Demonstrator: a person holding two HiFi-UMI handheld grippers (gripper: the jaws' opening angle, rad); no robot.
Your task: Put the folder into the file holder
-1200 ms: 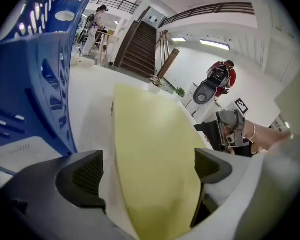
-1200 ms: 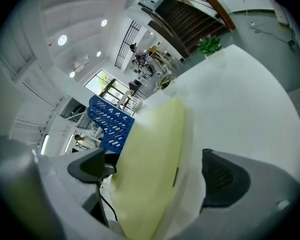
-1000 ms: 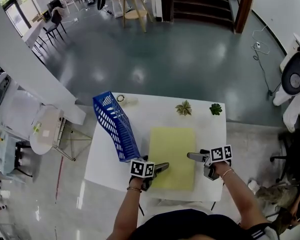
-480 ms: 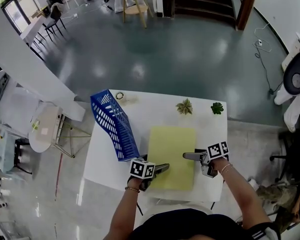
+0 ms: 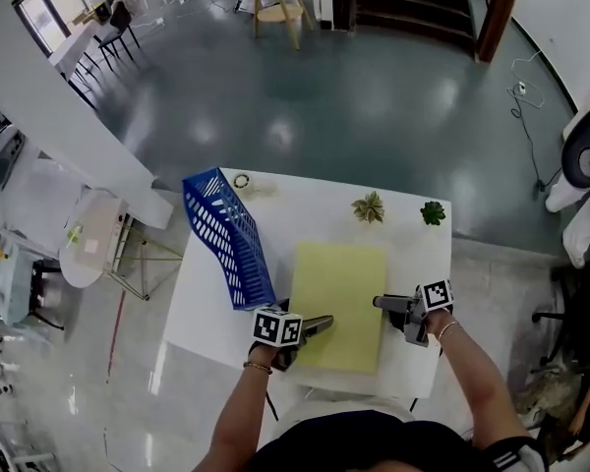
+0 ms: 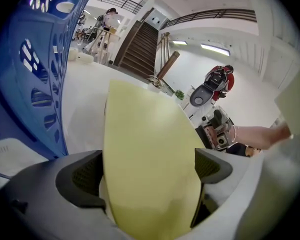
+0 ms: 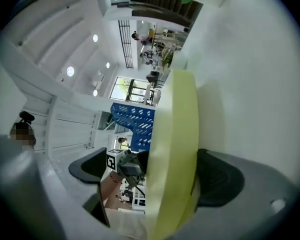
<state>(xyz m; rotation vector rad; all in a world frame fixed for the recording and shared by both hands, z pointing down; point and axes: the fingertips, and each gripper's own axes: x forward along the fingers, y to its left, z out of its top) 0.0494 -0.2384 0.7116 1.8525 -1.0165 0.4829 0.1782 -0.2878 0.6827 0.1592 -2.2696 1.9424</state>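
A pale yellow folder [image 5: 340, 301] lies flat on the white table [image 5: 209, 313], its near edge close to the table's front. The blue mesh file holder [image 5: 226, 236] stands to its left, tilted. My left gripper [image 5: 318, 324] is at the folder's near left edge. In the left gripper view the folder [image 6: 145, 149] sits between wide-apart jaws, with the holder [image 6: 35, 74] at the left. My right gripper [image 5: 383, 304] is at the folder's right edge. In its own view the folder [image 7: 177, 134] runs edge-on beside the right jaw, with a gap to the left jaw.
Two small plants [image 5: 369, 207] [image 5: 433, 212] stand along the table's far edge. A small ring-shaped object [image 5: 240, 181] lies by the holder's far end. Beyond the table on all sides is floor, with a round side table [image 5: 88, 249] at the left.
Both grippers stay at the folder's edges, and the right one has shifted only slightly. The folder and the file holder have not moved on the table.
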